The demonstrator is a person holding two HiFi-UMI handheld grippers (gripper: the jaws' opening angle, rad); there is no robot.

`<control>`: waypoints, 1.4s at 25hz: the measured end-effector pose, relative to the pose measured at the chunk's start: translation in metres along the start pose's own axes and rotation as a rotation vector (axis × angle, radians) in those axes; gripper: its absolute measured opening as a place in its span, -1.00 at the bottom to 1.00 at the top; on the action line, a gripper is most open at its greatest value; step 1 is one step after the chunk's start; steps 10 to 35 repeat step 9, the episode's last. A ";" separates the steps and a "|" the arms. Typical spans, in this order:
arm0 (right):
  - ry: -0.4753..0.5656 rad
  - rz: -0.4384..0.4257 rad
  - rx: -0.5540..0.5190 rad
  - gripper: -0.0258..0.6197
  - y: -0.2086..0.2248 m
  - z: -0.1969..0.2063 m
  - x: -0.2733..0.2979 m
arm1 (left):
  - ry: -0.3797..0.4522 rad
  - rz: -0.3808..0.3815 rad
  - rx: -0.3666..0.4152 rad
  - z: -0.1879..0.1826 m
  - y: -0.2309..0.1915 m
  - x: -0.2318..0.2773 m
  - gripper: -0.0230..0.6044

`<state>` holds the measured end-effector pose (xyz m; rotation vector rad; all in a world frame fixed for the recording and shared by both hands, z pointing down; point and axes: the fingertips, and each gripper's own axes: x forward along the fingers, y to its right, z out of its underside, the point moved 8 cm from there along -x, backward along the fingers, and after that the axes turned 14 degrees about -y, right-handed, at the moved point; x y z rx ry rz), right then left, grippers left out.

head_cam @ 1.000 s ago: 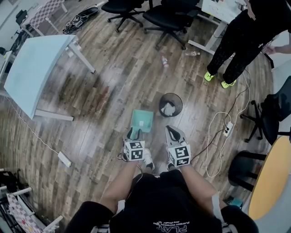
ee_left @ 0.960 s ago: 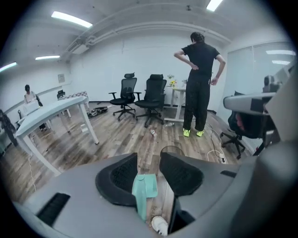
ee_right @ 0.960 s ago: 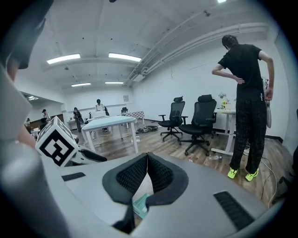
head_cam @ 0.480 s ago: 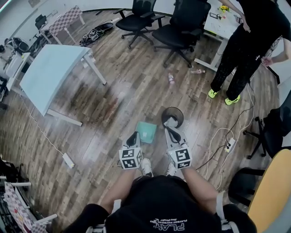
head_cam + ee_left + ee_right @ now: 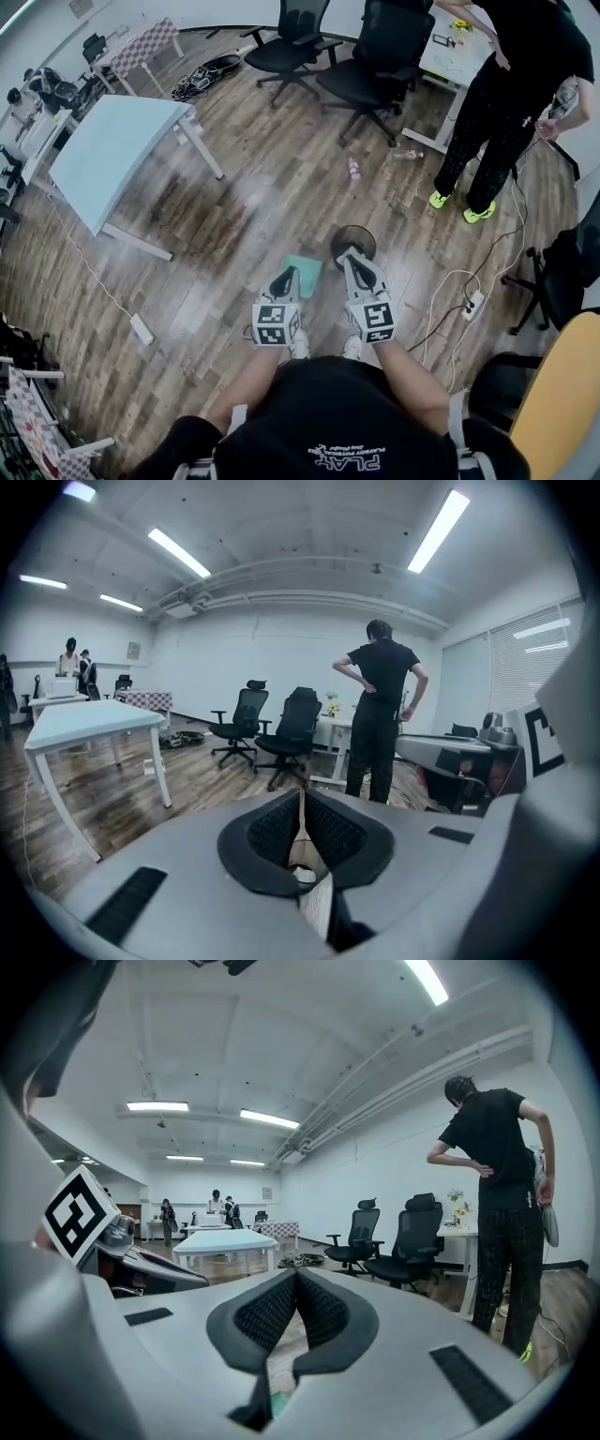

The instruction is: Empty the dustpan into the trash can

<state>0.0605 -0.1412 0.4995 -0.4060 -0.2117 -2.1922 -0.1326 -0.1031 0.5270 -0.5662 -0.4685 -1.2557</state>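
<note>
The teal dustpan [image 5: 305,272] hangs just left of the round black trash can [image 5: 361,234] on the wood floor in the head view. My left gripper [image 5: 286,276] is shut on its near end, the handle. In the left gripper view a thin pale piece is pinched between the left gripper's [image 5: 301,799] pads. My right gripper [image 5: 348,259] reaches over the can's near rim and hides part of it. In its own view the right gripper [image 5: 296,1277] has its pads together with nothing in them. A sliver of teal shows below them.
A person in black [image 5: 511,103] stands at the back right by a desk. Two black office chairs [image 5: 370,70] stand behind the can, and a small bottle [image 5: 354,169] lies on the floor. A light blue table [image 5: 112,155] is at the left, and a power strip with cable [image 5: 472,302] at the right.
Both grippers have risen. The left jaws closed on the dustpan's handle, and the dustpan came up off the floor and nearer the can.
</note>
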 end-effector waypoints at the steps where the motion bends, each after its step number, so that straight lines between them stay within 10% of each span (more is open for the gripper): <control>1: 0.002 0.002 0.001 -0.84 0.001 0.001 -0.001 | 0.000 0.000 0.002 0.000 0.002 0.000 -0.80; 35: 0.004 0.021 -0.008 -0.85 -0.001 -0.003 -0.004 | 0.004 0.002 0.017 -0.003 0.004 -0.001 -0.80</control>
